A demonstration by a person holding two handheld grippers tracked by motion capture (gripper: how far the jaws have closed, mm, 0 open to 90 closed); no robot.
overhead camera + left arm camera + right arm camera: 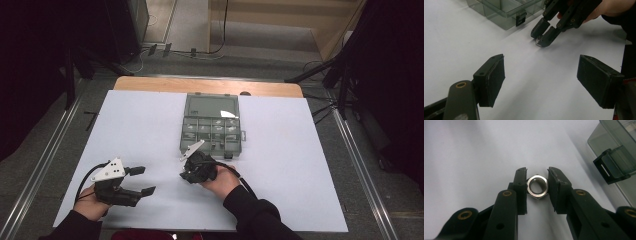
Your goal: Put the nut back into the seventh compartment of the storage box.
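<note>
Hex nut [537, 186]: clamped between right gripper [537, 187] fingers, at table level. Left gripper [541, 80]: fingers wide apart, empty. Compartment box [211, 125]: open, just beyond the fingertips. Pickup apparently done; transfer to box likely remaining.

A shiny metal nut [537, 187], matt white table cover [140, 130], clear smoky plastic box [212, 125].

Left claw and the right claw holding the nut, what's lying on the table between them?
Nothing: in the left gripper view, bare white table runs from the open left claw to the right claw shut on the nut.
</note>
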